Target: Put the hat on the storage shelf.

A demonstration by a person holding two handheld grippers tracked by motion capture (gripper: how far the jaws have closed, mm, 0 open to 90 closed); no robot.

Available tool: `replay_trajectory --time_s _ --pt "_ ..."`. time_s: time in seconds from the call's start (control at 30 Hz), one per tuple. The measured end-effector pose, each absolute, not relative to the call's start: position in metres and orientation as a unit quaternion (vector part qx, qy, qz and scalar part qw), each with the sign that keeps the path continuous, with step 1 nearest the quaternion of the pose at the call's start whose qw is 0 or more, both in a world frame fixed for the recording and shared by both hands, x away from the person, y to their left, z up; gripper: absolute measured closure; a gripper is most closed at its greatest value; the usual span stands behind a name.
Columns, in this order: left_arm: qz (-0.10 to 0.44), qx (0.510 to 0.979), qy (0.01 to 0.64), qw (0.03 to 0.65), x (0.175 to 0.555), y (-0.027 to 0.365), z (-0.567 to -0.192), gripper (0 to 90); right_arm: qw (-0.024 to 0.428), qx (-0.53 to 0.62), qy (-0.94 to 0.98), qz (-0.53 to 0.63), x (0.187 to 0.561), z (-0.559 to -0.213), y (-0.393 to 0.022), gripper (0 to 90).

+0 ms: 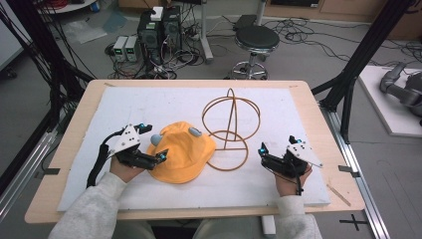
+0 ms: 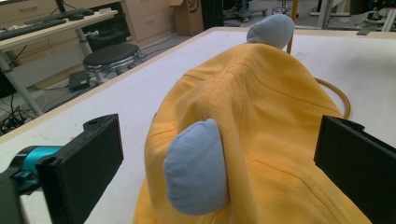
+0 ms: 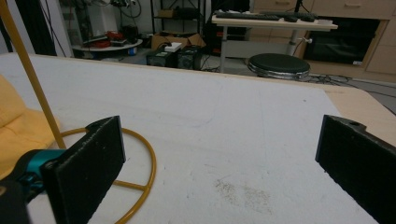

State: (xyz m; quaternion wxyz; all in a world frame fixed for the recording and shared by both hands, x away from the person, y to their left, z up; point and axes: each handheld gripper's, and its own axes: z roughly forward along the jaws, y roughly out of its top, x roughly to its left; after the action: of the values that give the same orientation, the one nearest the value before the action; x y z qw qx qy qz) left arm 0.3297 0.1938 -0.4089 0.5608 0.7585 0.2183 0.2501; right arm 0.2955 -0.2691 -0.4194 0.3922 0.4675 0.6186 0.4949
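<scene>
The left tool (image 2: 219,154) stands wide, its jaws either side of the yellow hat (image 2: 252,135), with a blue ear (image 2: 198,175) nearest. The hat lies mid-desk, just beside the wire hat stand (image 1: 230,130). Best to pinch the brim rather than the soft ear, then lift evenly. The right tool (image 1: 274,158), also wide and empty, waits near the desk's (image 1: 308,89) right edge to help.

Robotics lab, black desktop computer towers (image 1: 159,35) amid tangled cables on grey floor, round black swivel stool (image 1: 256,39), black aluminium frame struts (image 1: 366,50), grey robot arm (image 1: 403,87) lying nearby, white-padded wooden desk (image 1: 308,99)
</scene>
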Motion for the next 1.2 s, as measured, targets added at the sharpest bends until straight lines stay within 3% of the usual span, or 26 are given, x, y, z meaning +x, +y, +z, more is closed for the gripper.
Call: replay_trajectory --time_s 0.23,0.4,0.7,0.87,0.93,1.07,1.2 --pt "0.253 0.764 0.221 0.551 0.332 0.185 -0.413 1.8 0.389 0.472 0.617 0.496 0.295 -0.419 -0.269 1.0" --pt "0.249 0.766 0.207 0.555 0.330 0.181 -0.413 21.5 0.389 0.471 0.617 0.496 0.295 -0.419 -0.269 0.9" --pt "0.247 0.770 0.220 0.545 0.334 0.179 -0.418 27.7 0.392 0.469 0.615 0.498 0.295 -0.419 -0.270 1.0" --pt "0.264 0.766 0.219 0.543 0.333 0.179 -0.417 40.0 0.389 0.470 0.618 0.496 0.295 -0.419 -0.269 1.0" --pt "0.264 0.765 0.224 0.543 0.334 0.179 -0.417 50.9 0.391 0.467 0.619 0.495 0.296 -0.419 -0.269 1.0" --pt "0.258 0.766 0.225 0.544 0.333 0.180 -0.417 59.2 0.389 0.470 0.618 0.496 0.295 -0.419 -0.269 1.0" --pt "0.254 0.769 0.218 0.544 0.332 0.180 -0.416 74.5 0.390 0.470 0.617 0.496 0.295 -0.419 -0.268 1.0"
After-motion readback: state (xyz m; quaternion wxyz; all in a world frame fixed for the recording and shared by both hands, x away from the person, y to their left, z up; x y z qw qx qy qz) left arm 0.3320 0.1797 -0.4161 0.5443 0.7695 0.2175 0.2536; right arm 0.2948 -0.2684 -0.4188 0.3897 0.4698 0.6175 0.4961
